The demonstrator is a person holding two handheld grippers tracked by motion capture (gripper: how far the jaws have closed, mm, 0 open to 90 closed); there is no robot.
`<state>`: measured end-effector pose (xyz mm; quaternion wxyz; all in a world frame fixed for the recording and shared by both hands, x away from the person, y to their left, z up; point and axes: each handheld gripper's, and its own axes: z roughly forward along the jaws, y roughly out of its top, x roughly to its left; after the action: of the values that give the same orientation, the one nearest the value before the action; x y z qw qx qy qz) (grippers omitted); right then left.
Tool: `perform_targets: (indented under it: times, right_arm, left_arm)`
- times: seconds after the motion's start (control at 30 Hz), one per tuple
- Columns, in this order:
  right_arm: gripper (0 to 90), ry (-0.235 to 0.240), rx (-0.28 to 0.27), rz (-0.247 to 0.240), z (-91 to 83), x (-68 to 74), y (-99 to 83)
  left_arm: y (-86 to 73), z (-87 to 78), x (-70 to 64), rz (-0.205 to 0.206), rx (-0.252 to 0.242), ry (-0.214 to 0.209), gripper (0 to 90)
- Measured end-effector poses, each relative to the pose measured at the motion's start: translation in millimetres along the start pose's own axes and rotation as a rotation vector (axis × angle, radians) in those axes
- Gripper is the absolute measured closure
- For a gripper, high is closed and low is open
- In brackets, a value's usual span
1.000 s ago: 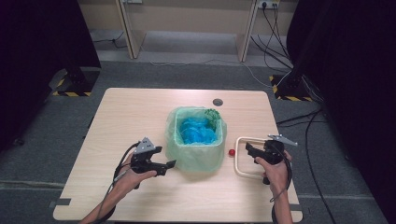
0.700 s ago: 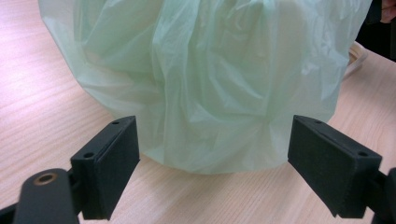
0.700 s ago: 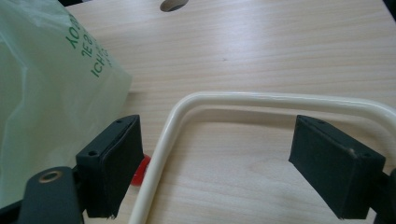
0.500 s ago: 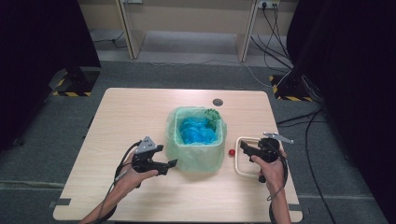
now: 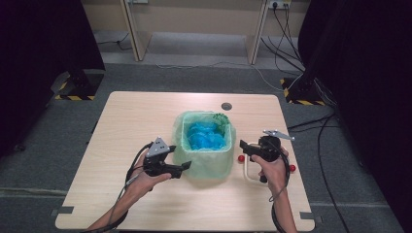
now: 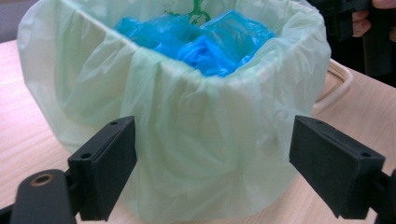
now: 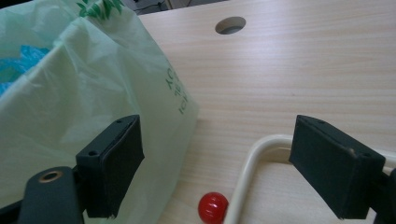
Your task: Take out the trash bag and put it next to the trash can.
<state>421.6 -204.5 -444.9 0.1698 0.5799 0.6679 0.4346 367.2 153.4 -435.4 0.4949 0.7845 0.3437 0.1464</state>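
Item: lined bin (image 5: 204, 145) at centre of surface (image 5: 136, 121), left hand-held gripper (image 5: 182, 167) at its 8 o'clock, right hand-held gripper (image 5: 241, 147) at 3, both spread; we judge the thin liner (image 6: 196, 140) could tear or drag the bin over if pinched.

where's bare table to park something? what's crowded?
Free: the far-left wood, from the bag-lined bin out to the left edge, and the near strip along the table front between the forearms. Crowded: right of the bin, with right gripper, cream frame and red ball.
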Motion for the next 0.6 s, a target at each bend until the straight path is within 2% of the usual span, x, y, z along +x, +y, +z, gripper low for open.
perform_targets:
  times: [0.13, 0.27, 0.3, 0.43, 0.53, 0.6]
  right_arm:
    - [17.4, 0.014, -0.002, -0.002, 3.7, 6.5, 4.5]
    - [17.7, 0.018, -0.006, 0.002, 6.8, 10.6, 9.4]
    - [17.9, 0.016, -0.009, 0.004, 7.4, 11.7, 11.2]
    - [18.1, 0.017, -0.021, -0.001, 9.3, 18.2, 23.4]
    - [18.7, 0.025, -0.035, 0.001, 7.9, 23.0, 34.7]
    - [19.7, 0.029, -0.046, -0.009, 6.5, 25.3, 41.4]
  left_arm:
    - [2.2, 2.3, -1.2, -0.012, 0.015, 0.035, 15.7]
    - [3.5, 1.0, -0.7, -0.014, 0.019, 0.043, 31.7]
    - [3.6, 0.1, -0.5, -0.019, 0.015, 0.041, 31.7]
    - [3.4, -4.3, 0.1, -0.012, -0.001, 0.048, 49.5]
    - [2.8, -6.9, 1.2, -0.037, -0.015, 0.019, 59.7]
    - [2.9, -8.2, 1.5, -0.019, -0.022, 0.027, 67.6]
